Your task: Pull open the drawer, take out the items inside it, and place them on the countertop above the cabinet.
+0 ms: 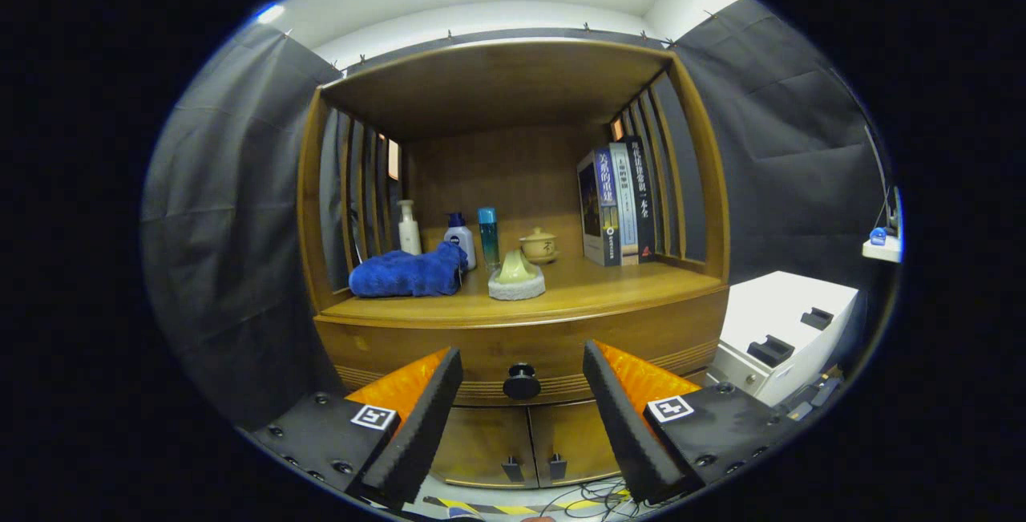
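A wooden cabinet stands ahead with its drawer (401,350) pushed in flush under the countertop (625,285). The drawer's round dark knob (522,382) sits a short way beyond my fingers, centred in the gap between them. My gripper (523,366) is open, its two fingers spread wide on either side of the knob and touching nothing. The inside of the drawer is hidden.
On the countertop lie a blue towel (407,273), a white pump bottle (409,227), a blue-capped bottle (459,239), a teal bottle (488,237), a lidded cup (539,244), a pale soap on a dish (517,273) and several upright books (616,203). Two small doors (529,446) lie below the drawer. A white box (785,329) stands right.
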### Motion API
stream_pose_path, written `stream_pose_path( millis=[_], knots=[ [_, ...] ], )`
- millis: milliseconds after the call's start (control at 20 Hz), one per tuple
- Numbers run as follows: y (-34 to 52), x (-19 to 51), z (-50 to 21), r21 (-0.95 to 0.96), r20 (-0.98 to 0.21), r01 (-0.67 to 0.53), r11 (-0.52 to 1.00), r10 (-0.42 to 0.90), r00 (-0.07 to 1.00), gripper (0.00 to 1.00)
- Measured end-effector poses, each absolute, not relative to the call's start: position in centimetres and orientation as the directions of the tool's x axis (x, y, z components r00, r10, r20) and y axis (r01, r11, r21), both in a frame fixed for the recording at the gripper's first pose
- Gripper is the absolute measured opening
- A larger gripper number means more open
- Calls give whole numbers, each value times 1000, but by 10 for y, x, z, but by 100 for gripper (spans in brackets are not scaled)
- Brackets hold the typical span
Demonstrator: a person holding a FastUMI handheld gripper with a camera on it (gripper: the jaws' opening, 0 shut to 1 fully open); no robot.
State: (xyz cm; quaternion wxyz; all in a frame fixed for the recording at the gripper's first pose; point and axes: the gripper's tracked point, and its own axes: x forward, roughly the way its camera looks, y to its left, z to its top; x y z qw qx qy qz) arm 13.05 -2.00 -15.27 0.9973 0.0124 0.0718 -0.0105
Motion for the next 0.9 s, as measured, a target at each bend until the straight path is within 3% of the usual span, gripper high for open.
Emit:
stream_pose_path(
  millis=[900],
  knots=[
    [25, -33, -42, 19, -25, -88, 996, 89, 996, 98]
  ],
)
